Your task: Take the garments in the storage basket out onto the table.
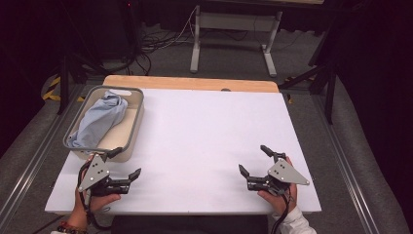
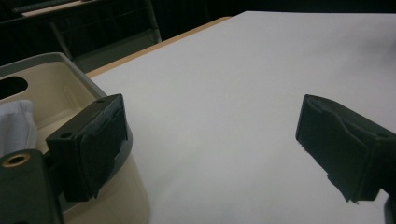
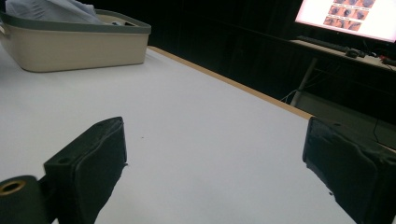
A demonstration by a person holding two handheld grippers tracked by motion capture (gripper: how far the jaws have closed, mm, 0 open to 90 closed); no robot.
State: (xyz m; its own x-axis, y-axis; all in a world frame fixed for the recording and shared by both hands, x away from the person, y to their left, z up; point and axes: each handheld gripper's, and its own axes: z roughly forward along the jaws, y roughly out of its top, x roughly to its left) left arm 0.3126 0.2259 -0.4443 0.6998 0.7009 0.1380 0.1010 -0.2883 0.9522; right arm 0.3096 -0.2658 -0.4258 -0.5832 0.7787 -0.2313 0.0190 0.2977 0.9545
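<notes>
Blue cloth [image 1: 98, 120] lies bunched in the basket [image 1: 138, 127] at the bench's [image 1: 209, 141] far-left corner — left gripper [image 1: 127, 163] just beside the basket, right gripper [image 1: 254, 160] near the front-right corner — both with fingers released, empty.

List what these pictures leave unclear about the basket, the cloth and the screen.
- Basket: its floor in the high view, covered by the blue cloth; its near end in the left gripper view, behind a jaw.
- Cloth: cut off by the top edge in the right gripper view; what kind of item it is stays unclear.
- Screen, right gripper view: its pictures are too small to read.
</notes>
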